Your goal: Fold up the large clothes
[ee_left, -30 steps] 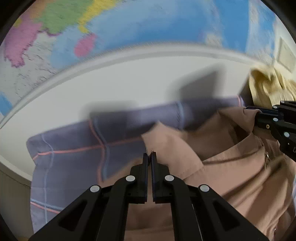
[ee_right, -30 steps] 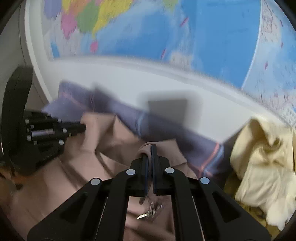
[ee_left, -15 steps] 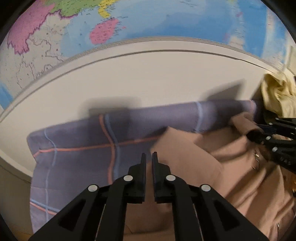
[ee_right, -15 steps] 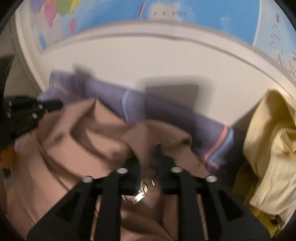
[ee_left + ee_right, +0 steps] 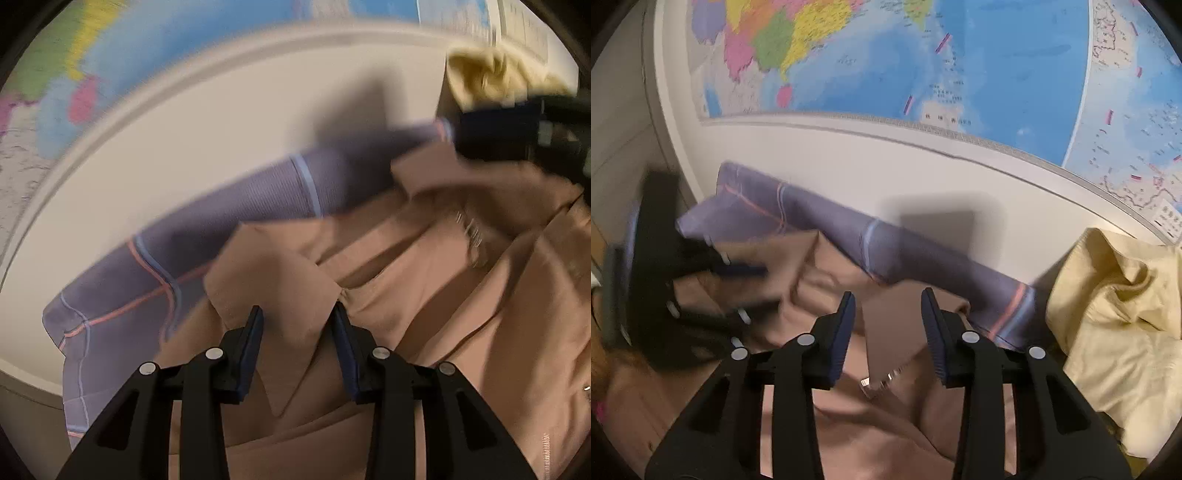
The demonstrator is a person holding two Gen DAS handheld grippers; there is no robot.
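Note:
A tan zip-up jacket (image 5: 461,314) lies crumpled on a purple checked cloth (image 5: 258,206). My left gripper (image 5: 297,317) hangs over the jacket's left collar flap (image 5: 280,288). Its jaws are opening, and the flap lies loose between them without the pads pressing on it. My right gripper (image 5: 888,302) is over the other collar flap (image 5: 894,325), beside the zipper pull (image 5: 882,380). Its jaws are also opening, with the cloth loose between them. Each gripper shows blurred in the other's view: right gripper (image 5: 517,133), left gripper (image 5: 683,277).
A crumpled pale yellow garment (image 5: 1115,314) lies to the right of the jacket, also seen as the yellow garment (image 5: 491,74). A white wall (image 5: 849,158) with a coloured map (image 5: 923,55) rises right behind the purple cloth (image 5: 923,251).
Both grippers were shut on the jacket's collar flaps and now stand open, with the flaps released. The left gripper has sunk closer to the jacket. The collar has settled lower.

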